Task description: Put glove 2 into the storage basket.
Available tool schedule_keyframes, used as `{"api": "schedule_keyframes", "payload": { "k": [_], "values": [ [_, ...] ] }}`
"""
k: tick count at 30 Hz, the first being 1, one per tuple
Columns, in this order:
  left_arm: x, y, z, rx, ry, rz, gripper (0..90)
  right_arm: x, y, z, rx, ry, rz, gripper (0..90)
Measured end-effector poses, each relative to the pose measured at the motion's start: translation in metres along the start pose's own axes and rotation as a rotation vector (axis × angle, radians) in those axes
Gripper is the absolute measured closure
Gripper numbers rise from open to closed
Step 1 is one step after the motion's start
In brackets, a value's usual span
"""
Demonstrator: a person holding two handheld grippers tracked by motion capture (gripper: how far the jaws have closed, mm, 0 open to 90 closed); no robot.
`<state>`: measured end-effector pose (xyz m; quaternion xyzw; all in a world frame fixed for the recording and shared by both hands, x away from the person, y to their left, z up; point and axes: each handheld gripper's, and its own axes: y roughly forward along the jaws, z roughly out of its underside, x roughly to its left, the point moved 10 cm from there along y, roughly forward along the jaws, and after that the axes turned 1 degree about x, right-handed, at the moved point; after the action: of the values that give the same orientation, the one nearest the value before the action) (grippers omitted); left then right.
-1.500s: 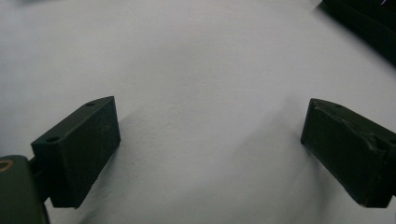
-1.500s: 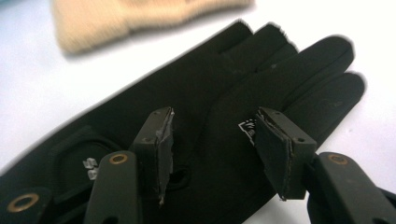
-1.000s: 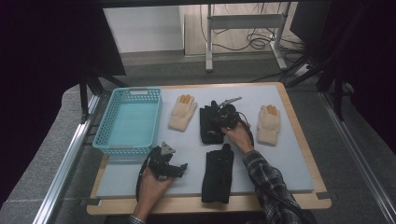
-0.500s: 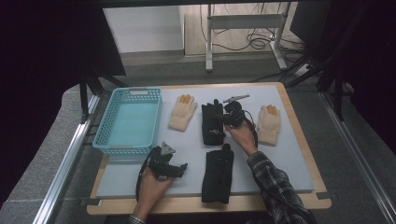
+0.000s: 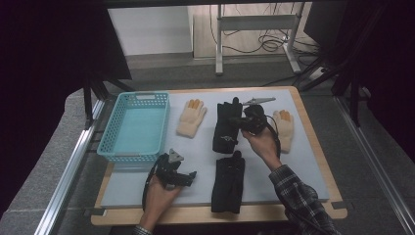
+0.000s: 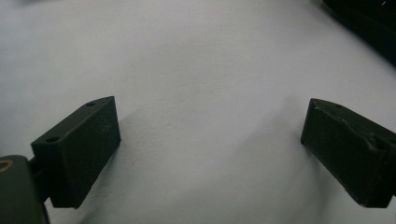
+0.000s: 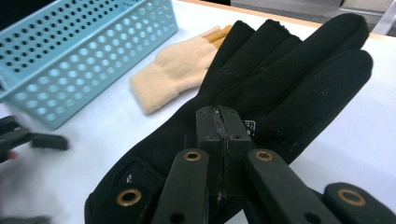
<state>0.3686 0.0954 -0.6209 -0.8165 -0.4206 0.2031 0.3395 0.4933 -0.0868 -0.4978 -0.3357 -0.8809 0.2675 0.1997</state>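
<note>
A black glove (image 5: 224,128) lies at the middle of the grey mat, palm up, fingers toward the far side. My right gripper (image 5: 241,121) is over its right edge and is shut on it. In the right gripper view the jaws (image 7: 223,119) press together on a fold of the black glove (image 7: 280,79), which rises tilted off the mat. My left gripper (image 5: 192,175) rests low on the mat near the front left. Its jaws (image 6: 210,140) stand wide open with bare mat between them.
A second black glove (image 5: 229,182) lies near the front edge. A cream glove (image 5: 191,118) lies left of the held one, another cream glove (image 5: 285,128) to its right. A light-blue basket (image 5: 164,122) stands at the far left, with nothing in it.
My right hand has risen and drifted right and away from me, and the black glove's right edge has come up with it. The left hand has stayed in place.
</note>
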Motion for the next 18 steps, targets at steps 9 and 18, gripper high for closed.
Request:
{"api": "schedule_keyframes", "payload": {
  "k": [9, 18],
  "values": [
    [0.000, 0.000, 0.000, -0.004, -0.002, -0.001, 5.1, 0.031, -0.030, 0.029, 0.025, -0.008, -0.029, 88.0],
    [0.000, 0.000, -0.001, -0.008, -0.007, -0.001, 5.1, 0.062, -0.061, 0.063, 0.027, 0.060, -0.090, 87.9]
  ]
}}
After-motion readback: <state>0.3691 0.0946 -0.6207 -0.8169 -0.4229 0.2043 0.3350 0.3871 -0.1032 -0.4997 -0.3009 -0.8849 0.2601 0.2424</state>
